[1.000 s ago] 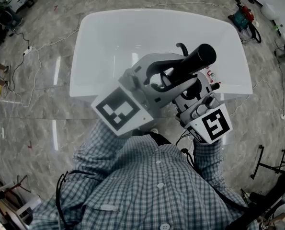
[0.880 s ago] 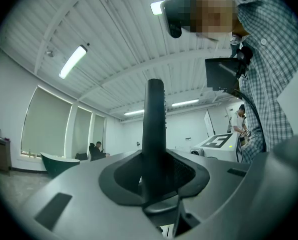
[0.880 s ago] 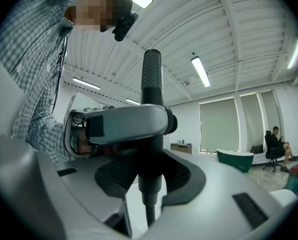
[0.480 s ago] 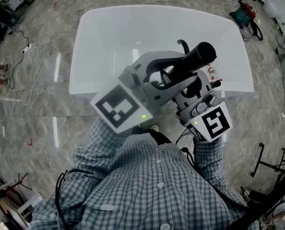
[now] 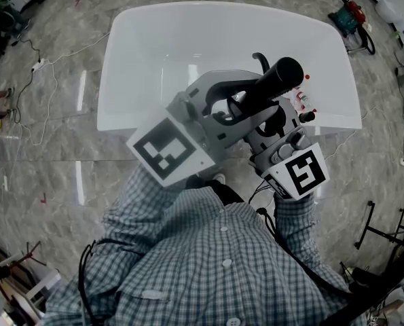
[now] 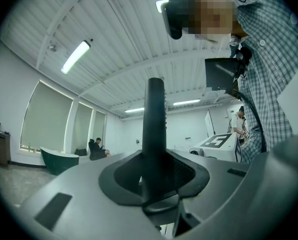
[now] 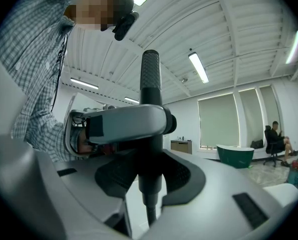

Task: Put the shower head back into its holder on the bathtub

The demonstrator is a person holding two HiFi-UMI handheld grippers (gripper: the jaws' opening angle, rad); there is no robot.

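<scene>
**Barely a shift: shower head held in both claws over the tub's near edge**

Since a second ago the white bathtub (image 5: 110, 107) has slid slightly up the head view. The small green lights that showed on both marker cubes half a second ago are out. The claws themselves sit where they were, so the seating step looks not yet begun.

Loose cables (image 5: 45, 66) trail over the marble floor at far left, well apart from the tub. At centre, the left gripper (image 5: 218, 111) is clamped on the black shower head (image 5: 269, 87), which juts toward the upper right. In its own view the handle (image 6: 155, 129) stands upright between closed jaws. Just above, a dark hook-shaped fitting (image 5: 259, 61) rises from the tub. It is probably the holder, though I cannot be sure.

To the right, the right gripper (image 5: 276, 124) also grips the handle (image 7: 150, 114), with the hose (image 7: 150, 211) hanging below. The crowded claws hide the fitting's base, which may hamper aiming. Bags (image 5: 354, 19) lie at upper right.
</scene>
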